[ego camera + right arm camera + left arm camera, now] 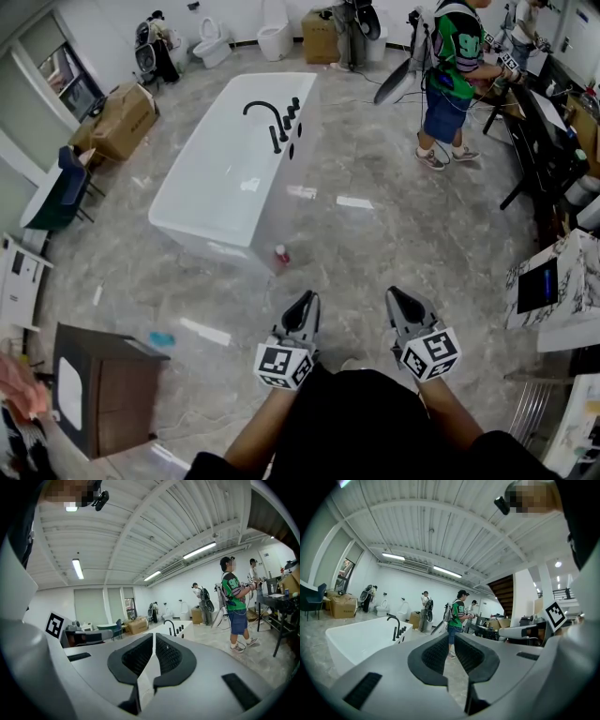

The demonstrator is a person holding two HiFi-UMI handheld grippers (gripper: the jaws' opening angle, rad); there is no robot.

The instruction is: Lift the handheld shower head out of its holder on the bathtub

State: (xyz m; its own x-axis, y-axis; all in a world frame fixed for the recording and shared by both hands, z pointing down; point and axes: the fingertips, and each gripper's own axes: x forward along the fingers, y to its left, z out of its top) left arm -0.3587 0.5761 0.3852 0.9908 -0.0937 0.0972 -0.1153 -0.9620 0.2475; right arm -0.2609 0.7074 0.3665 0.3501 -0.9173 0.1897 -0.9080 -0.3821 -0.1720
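Your left gripper [305,300] and right gripper [397,296] both have their jaws closed together on nothing, side by side, well short of the bathtub [202,202]. The handheld shower head [275,139] stands in its holder on the bathtub's rim (just beside the curved black spout [262,106]). A person in a green shirt [457,47] stands past the bathtub's far end.

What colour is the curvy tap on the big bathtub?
Black. The tap shows best in the head view.
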